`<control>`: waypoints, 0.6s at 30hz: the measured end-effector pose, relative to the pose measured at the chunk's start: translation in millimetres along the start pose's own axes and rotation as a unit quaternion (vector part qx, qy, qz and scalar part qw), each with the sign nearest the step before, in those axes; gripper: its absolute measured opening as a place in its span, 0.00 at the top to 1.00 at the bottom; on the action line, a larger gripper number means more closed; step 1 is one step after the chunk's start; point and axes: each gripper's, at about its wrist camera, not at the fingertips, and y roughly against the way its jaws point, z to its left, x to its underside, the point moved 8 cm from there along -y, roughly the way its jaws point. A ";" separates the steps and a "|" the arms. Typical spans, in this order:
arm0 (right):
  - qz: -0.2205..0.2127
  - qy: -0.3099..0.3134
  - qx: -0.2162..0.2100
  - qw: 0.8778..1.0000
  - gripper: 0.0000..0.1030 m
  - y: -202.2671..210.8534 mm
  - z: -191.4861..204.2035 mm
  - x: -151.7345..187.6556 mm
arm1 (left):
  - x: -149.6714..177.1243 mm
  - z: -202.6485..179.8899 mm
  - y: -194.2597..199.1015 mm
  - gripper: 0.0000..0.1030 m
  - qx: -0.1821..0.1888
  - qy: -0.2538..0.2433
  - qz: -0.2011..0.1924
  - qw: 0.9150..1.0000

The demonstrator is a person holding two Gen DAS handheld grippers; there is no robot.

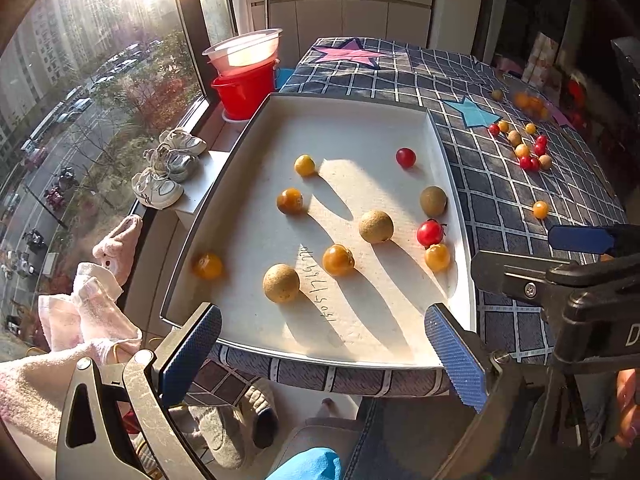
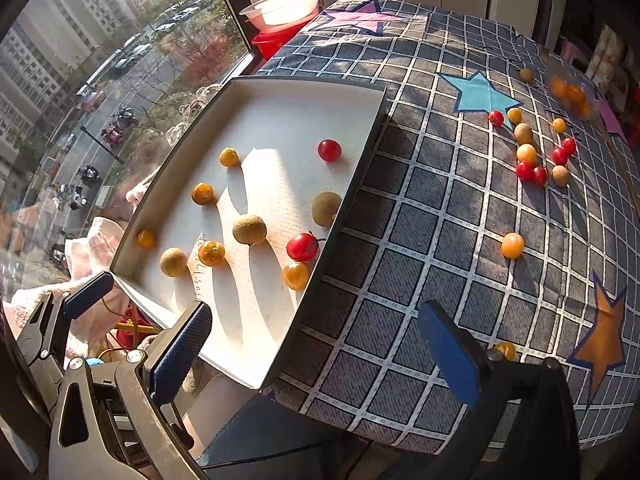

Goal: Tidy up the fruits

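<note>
Gaping wide and empty, both grippers hovered; the fruit tray [image 1: 256,128] lay at the left gripper's [image 1: 320,344] twelve o'clock, the right gripper's [image 2: 316,344] eleven.

Window [image 1: 100,92] fills the left of the left wrist view: apartment blocks, a street with parked cars [image 1: 120,60], trees. On the sill, top centre, a clear plastic bowl [image 1: 244,50] sits in a red bucket [image 1: 244,92]. Just below, white sneakers [image 1: 168,168] piled on a white ledge. Pink towels [image 1: 88,312] at lower left. Checked grey tablecloth [image 2: 440,208] carries a pink star [image 1: 352,53], blue star [image 2: 478,94], orange star [image 2: 602,334]. White cabinets [image 1: 340,16] stand behind.
</note>
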 end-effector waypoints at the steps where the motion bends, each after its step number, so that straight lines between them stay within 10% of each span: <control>1: 0.001 0.000 0.000 1.000 0.00 -0.4 0.2 0.5 | 0.3 -0.4 -0.2 0.01 0.002 0.001 0.001 1.000; 18: 0.003 0.005 0.003 1.000 0.00 -1.6 1.1 3.6 | 3.7 -5.2 -2.1 0.01 0.022 0.008 0.005 1.000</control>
